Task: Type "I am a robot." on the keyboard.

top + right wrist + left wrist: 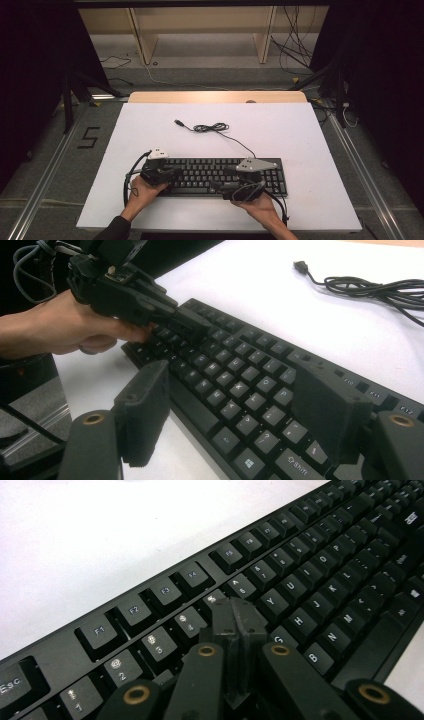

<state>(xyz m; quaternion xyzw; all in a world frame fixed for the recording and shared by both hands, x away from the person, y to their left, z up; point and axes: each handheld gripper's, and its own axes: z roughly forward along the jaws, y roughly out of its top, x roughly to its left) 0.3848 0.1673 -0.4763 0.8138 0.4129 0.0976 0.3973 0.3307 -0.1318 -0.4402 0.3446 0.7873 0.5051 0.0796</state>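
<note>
Left gripper view: left gripper [235,615] closed over keyboard [320,580] keys

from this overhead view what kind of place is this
Probably a lab or recording workspace, not a home desk: a white rectangular board carries a black wired keyboard, metal rails run along the grey floor, and loose cables trail near a wooden frame.

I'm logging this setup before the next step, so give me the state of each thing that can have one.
keyboard: flat on the white table, unplugged.
keyboard cable: loosely bunched behind the keyboard, plug lying free.
left gripper: shut, tip down on the keys around the 5 key, holding nothing.
right gripper: open, jaws either side of the keyboard's front edge, not gripping.
</note>
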